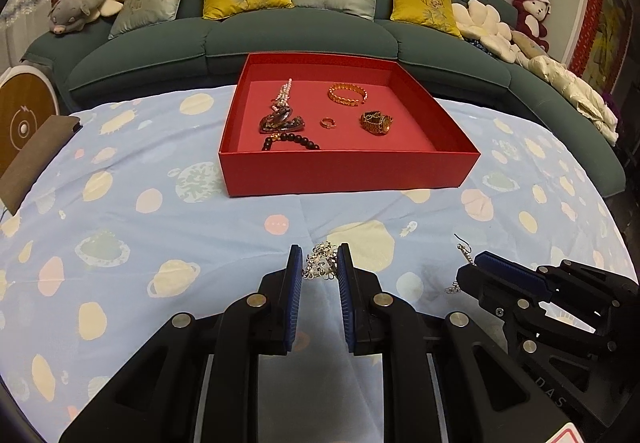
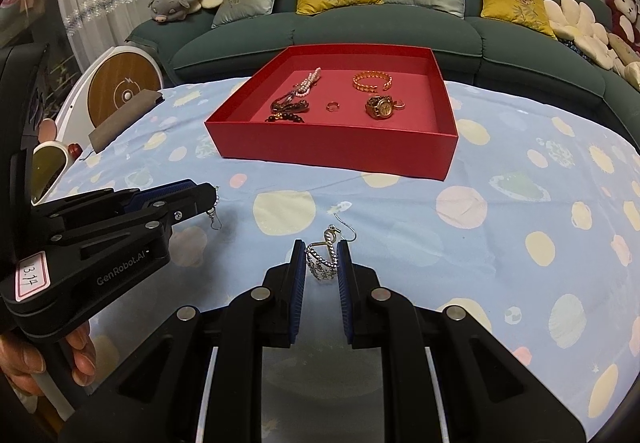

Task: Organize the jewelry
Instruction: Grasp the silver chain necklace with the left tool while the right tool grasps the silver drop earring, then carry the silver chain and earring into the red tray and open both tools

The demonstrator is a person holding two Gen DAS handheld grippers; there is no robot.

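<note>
A red tray (image 1: 348, 171) (image 2: 332, 151) sits on the patterned blue cloth. It holds a gold bracelet (image 1: 347, 94), a gold watch (image 1: 376, 122), a ring (image 1: 327, 122), a pearl strand (image 1: 283, 93), a dark hair clip (image 1: 280, 121) and dark beads (image 1: 294, 141). My left gripper (image 1: 320, 267) (image 2: 214, 199) has its pads around a silver dangling earring (image 1: 320, 263) lying on the cloth. My right gripper (image 2: 322, 261) (image 1: 476, 263) has its pads around a second silver earring (image 2: 322, 259), whose hook (image 2: 344, 229) sticks out in front.
A green sofa (image 1: 304, 39) with yellow and grey cushions stands behind the table. A brown pad (image 1: 32, 155) lies at the table's left edge beside a round white device (image 1: 24, 115). Plush toys sit on the sofa ends.
</note>
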